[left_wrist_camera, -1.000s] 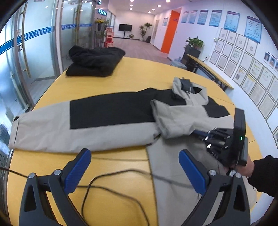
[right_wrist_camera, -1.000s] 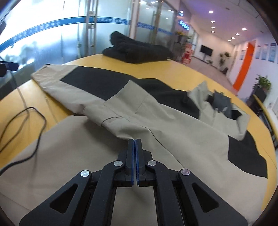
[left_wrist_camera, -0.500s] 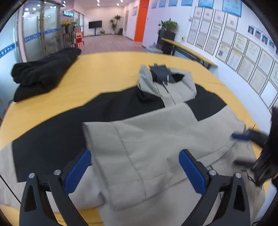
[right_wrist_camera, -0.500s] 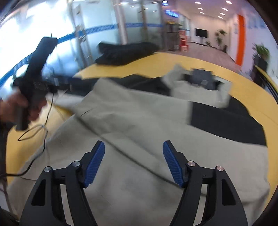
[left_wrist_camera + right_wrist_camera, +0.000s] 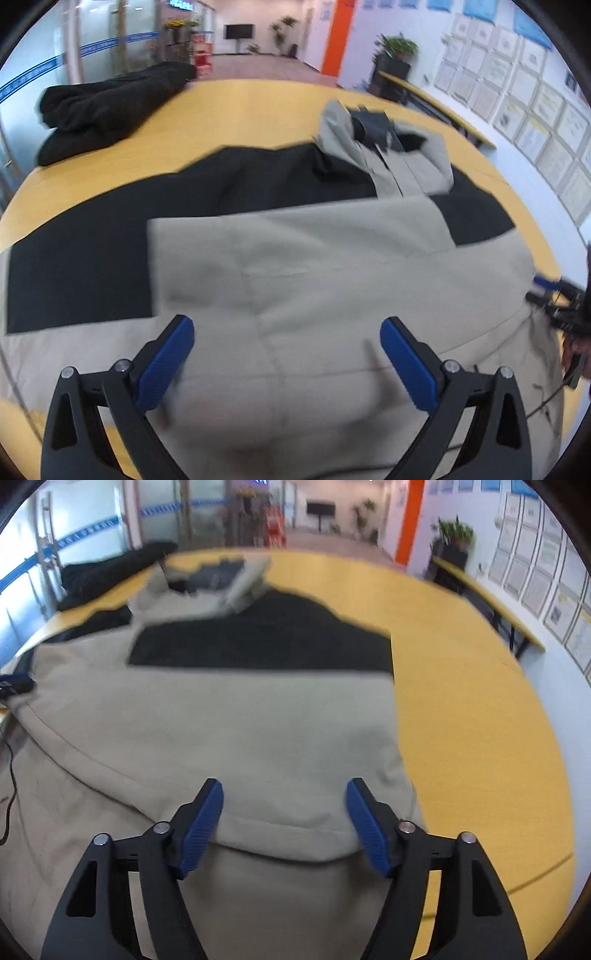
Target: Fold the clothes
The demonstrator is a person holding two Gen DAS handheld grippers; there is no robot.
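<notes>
A beige and black jacket [image 5: 295, 266] lies spread on the yellow table [image 5: 240, 110], its hood [image 5: 384, 147] at the far side. One sleeve is folded across the body. My left gripper [image 5: 287, 360] hovers open over the beige front, nothing between its blue pads. In the right wrist view the same jacket [image 5: 221, 720] fills the near table, and my right gripper [image 5: 284, 825] stands open just above the folded beige edge. The right gripper [image 5: 554, 295] also shows at the right edge of the left wrist view, held by a hand.
A pile of black clothing [image 5: 107, 107] sits at the far left of the table. A thin black cable [image 5: 11, 768] runs along the left side. Bare yellow table [image 5: 461, 720] lies right of the jacket. A side desk [image 5: 487, 602] stands by the wall.
The right gripper let go of the sleeve, opened and swung right toward the jacket's side. The left gripper moved from the table's front edge over the jacket body.
</notes>
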